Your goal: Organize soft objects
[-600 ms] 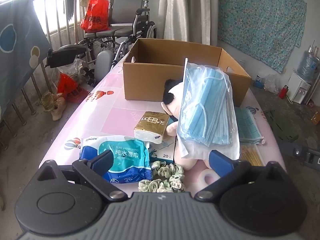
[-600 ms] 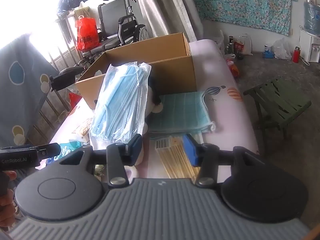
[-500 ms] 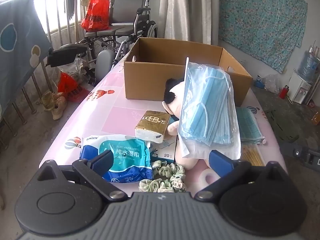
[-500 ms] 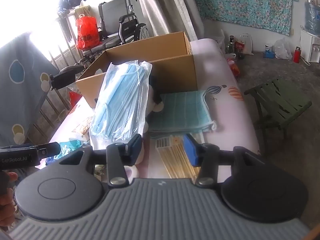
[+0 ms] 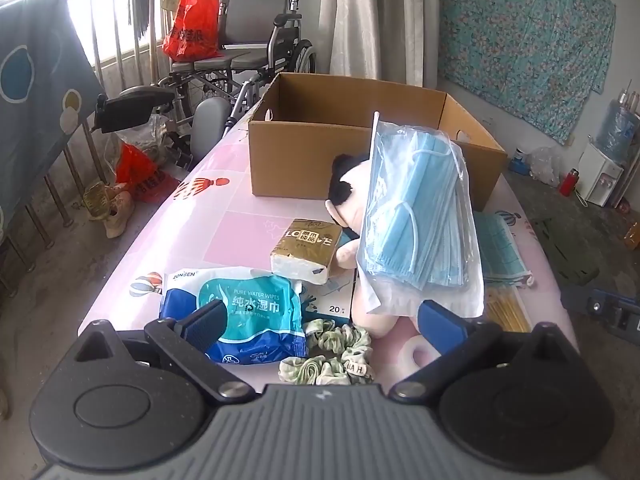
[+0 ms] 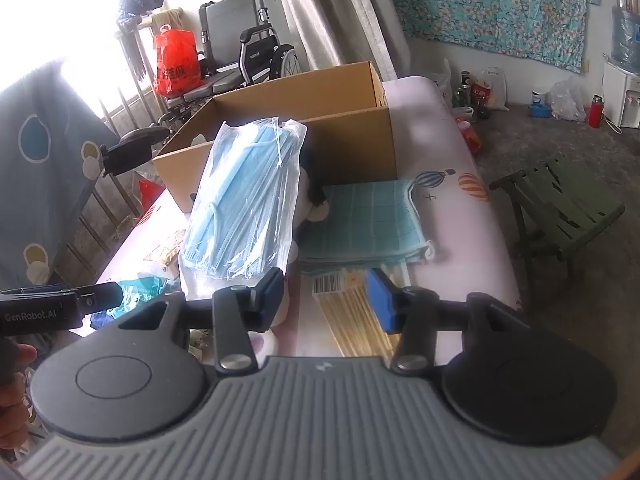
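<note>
Here both grippers are angled downward over a pink balloon-printed table (image 5: pixel 240 224). The left gripper (image 5: pixel 324 320) is spread to its widest with nothing between its pads. The right gripper (image 6: pixel 326 296) is held partly open, empty, above a clear pack of yellow sticks (image 6: pixel 352 320). One open brown cardboard box (image 5: pixel 320 160) is seen at the far end of the table. One clear bag of blue face masks (image 5: pixel 420 220) is propped upright against one black-and-white plush toy (image 5: pixel 348 200), by which the toy is largely hidden. One folded teal checked cloth (image 6: pixel 368 220) lies beside it, near the box. One blue pack of wet wipes (image 5: pixel 248 312) and one gold-wrapped tissue pack (image 5: pixel 308 248) are placed nearer. Two green patterned scrunchies (image 5: pixel 332 352) lie closest, touching each other. A grey wheelchair (image 5: pixel 256 40) stands beyond the table
</note>
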{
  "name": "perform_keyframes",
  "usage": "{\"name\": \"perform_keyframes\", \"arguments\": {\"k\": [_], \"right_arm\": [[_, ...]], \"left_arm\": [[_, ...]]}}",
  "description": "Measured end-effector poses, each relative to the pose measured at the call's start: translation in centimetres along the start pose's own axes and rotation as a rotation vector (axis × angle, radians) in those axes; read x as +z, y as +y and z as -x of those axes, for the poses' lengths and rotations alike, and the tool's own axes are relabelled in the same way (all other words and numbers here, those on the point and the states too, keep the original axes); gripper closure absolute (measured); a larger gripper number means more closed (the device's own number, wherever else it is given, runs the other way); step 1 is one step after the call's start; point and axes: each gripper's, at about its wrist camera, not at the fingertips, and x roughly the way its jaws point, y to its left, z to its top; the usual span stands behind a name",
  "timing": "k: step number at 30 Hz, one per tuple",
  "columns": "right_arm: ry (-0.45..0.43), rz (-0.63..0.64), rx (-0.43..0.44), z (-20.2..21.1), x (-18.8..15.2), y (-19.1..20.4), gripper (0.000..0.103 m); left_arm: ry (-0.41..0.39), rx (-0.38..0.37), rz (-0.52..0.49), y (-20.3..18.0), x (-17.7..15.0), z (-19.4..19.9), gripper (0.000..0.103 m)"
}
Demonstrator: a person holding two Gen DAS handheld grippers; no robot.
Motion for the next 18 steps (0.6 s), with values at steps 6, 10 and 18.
{"name": "perform_keyframes", "arguments": {"k": [6, 10, 18], "right_arm": [[0.005, -0.006, 0.004, -0.14, 0.05, -0.20, 0.057], [0.007, -0.005, 0.005, -0.16, 0.07, -0.27, 0.057], [0.001, -0.009, 0.013, -0.05, -0.08, -0.64, 0.057]], "left_arm": [[0.004, 0.014, -0.013, -0.24, -0.12, -0.33, 0.001], [0.007, 0.017, -0.017, -0.30, -0.05, -0.38, 0.001], [0.004, 0.030, -0.029, -0.66, 0.10, -0.37, 0.001]]}}
